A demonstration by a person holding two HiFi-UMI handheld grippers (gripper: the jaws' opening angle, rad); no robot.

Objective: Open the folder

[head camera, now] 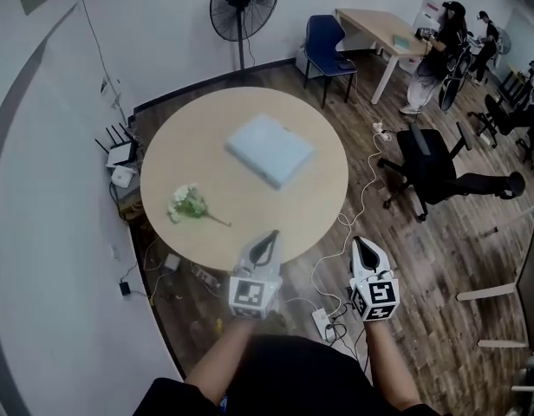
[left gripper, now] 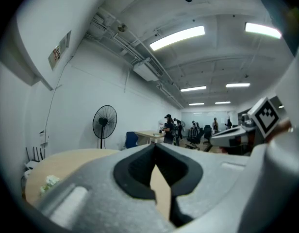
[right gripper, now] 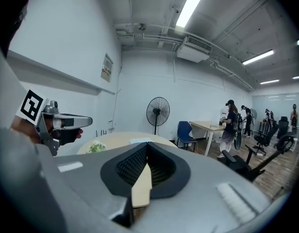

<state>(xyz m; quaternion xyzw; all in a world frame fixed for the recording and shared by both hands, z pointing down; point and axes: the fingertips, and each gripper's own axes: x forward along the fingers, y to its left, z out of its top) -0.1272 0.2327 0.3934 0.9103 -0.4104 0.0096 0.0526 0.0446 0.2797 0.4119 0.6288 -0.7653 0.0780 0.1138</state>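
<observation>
Because the fingers of your left gripper [head camera: 269, 237] and your right gripper [head camera: 361, 243] are pressed together on nothing, you risk shoving the pale blue folder [head camera: 270, 150] across the round surface [head camera: 176, 159] instead of lifting its cover, unless you part them before reaching its edge. The folder lies closed and flat at the frame's upper centre, well apart from both pairs of fingers, which hang by the surface's near rim at lower centre.
</observation>
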